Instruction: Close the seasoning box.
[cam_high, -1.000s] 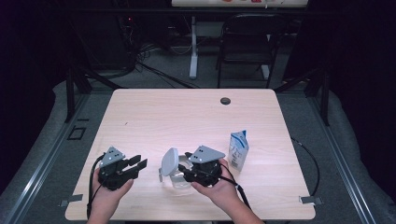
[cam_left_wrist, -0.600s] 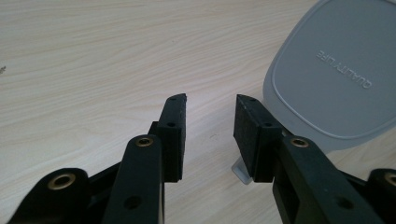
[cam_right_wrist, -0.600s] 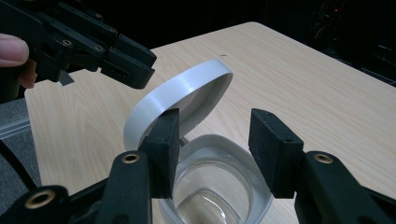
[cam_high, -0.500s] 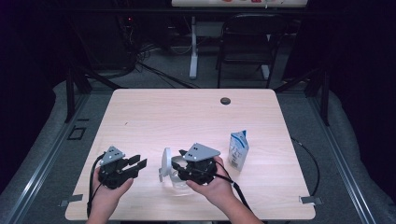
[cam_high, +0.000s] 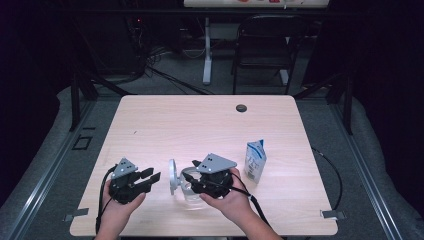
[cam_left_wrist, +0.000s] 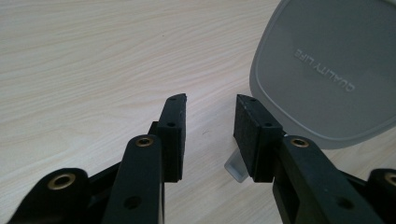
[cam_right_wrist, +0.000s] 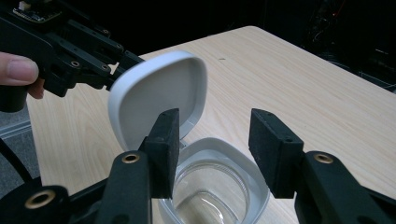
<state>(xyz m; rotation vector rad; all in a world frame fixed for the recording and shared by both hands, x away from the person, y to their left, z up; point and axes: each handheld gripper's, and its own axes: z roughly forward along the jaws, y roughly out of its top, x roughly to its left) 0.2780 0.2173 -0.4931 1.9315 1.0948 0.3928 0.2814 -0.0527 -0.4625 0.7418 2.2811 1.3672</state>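
Observation:
A clear container (cam_high: 192, 192) with a hinged grey lid (cam_high: 172, 176) stands near the table's front edge. The lid stands upright, swung open to the left. My right gripper (cam_high: 190, 172) hovers over the container's rim, jaws apart. In the right gripper view the open container (cam_right_wrist: 210, 186) lies below and beyond my right gripper (cam_right_wrist: 215, 114), and the lid's white inside (cam_right_wrist: 159, 93) rises behind its left pad. My left gripper (cam_high: 150, 179) sits left of the lid, open and holding nothing. In the left gripper view my left gripper (cam_left_wrist: 210, 105) points at bare wood beside the lid's grey outer face (cam_left_wrist: 327, 70).
A small blue and white carton (cam_high: 255, 160) stands upright just right of my right hand. The wooden table (cam_high: 200, 125) has a black grommet (cam_high: 241, 108) at its far edge. A chair (cam_high: 265, 45) and cables lie on the floor beyond.
The lid has swung from a tilt to upright. My right gripper has shifted slightly left over the container. The left gripper has stayed put.

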